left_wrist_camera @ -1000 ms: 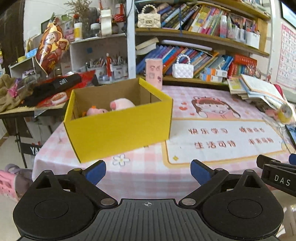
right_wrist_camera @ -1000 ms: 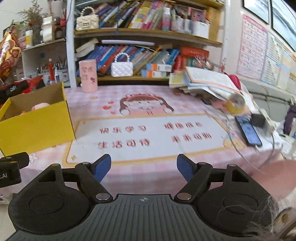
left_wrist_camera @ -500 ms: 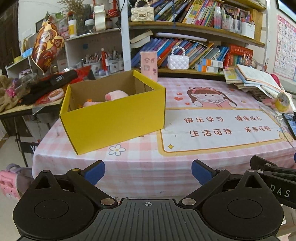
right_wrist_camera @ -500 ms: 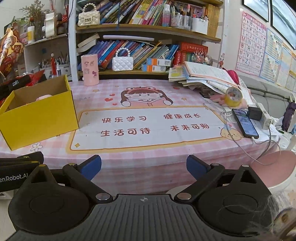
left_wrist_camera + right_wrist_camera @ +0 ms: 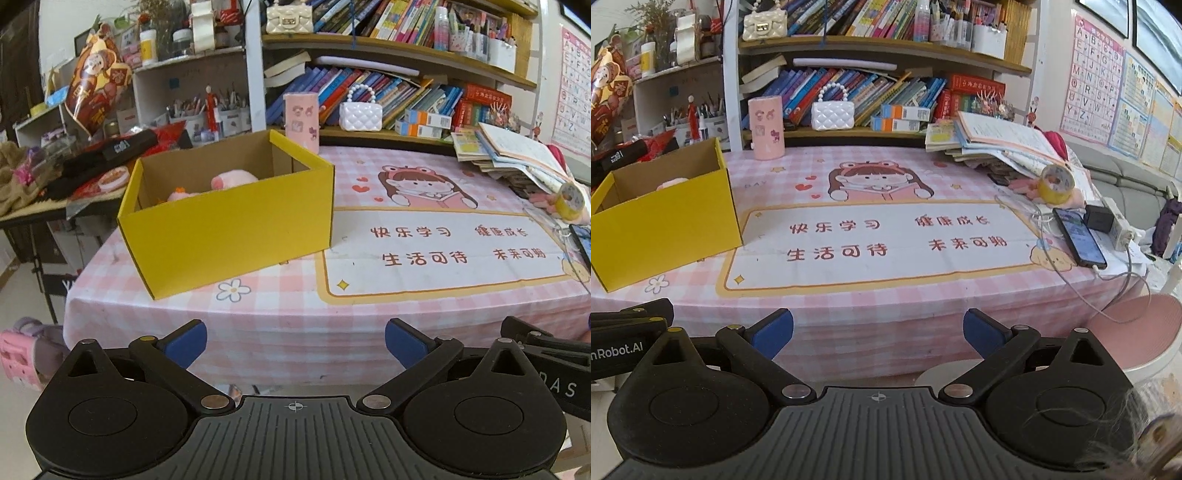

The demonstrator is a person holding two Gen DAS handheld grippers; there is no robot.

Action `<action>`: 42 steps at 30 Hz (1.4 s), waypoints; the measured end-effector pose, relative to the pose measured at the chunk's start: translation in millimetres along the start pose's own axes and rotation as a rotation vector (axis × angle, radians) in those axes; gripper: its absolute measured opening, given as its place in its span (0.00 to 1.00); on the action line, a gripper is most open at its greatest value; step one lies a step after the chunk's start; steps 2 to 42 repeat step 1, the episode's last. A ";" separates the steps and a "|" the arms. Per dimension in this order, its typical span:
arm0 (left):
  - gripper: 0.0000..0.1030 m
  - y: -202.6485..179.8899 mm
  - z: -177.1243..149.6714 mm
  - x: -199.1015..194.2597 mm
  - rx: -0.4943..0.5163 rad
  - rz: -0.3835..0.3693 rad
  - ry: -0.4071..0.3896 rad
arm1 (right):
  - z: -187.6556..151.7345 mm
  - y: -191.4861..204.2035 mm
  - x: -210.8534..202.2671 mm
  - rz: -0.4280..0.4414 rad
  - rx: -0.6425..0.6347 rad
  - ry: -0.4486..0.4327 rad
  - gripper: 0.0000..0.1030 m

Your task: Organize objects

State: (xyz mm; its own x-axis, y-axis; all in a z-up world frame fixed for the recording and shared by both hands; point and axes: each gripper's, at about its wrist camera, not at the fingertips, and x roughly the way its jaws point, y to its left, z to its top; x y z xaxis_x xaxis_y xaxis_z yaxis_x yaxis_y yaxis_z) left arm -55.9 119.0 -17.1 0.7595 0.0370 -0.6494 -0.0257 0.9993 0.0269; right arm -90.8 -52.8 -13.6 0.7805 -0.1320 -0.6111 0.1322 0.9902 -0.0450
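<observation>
- left gripper (image 5: 295,341): fingers spread wide, nothing between them, held off the near table edge, below tabletop level
- right gripper (image 5: 878,330): fingers also wide apart, empty, off the near edge, beside the left one
- yellow box (image 5: 236,225): open top, on the table's left part, ahead and slightly left of left gripper, well apart; far left of right gripper
- pink plush toys (image 5: 232,181): inside box, partly hidden by front wall
- table (image 5: 886,302): pink checked cloth, printed mat in the middle
- pink cup (image 5: 765,127): upright at far edge, behind box
- tape roll (image 5: 1054,183), phone (image 5: 1078,238): right side, by the book pile (image 5: 993,140)
</observation>
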 end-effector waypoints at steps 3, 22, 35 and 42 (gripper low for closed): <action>1.00 -0.7 0.2 1.3 -0.001 -0.003 0.004 | 0.4 -0.9 1.9 0.000 -0.003 0.004 0.96; 1.00 -0.7 0.2 1.3 -0.001 -0.003 0.004 | 0.4 -0.9 1.9 0.000 -0.003 0.004 0.96; 1.00 -0.7 0.2 1.3 -0.001 -0.003 0.004 | 0.4 -0.9 1.9 0.000 -0.003 0.004 0.96; 1.00 -0.7 0.2 1.3 -0.001 -0.003 0.004 | 0.4 -0.9 1.9 0.000 -0.003 0.004 0.96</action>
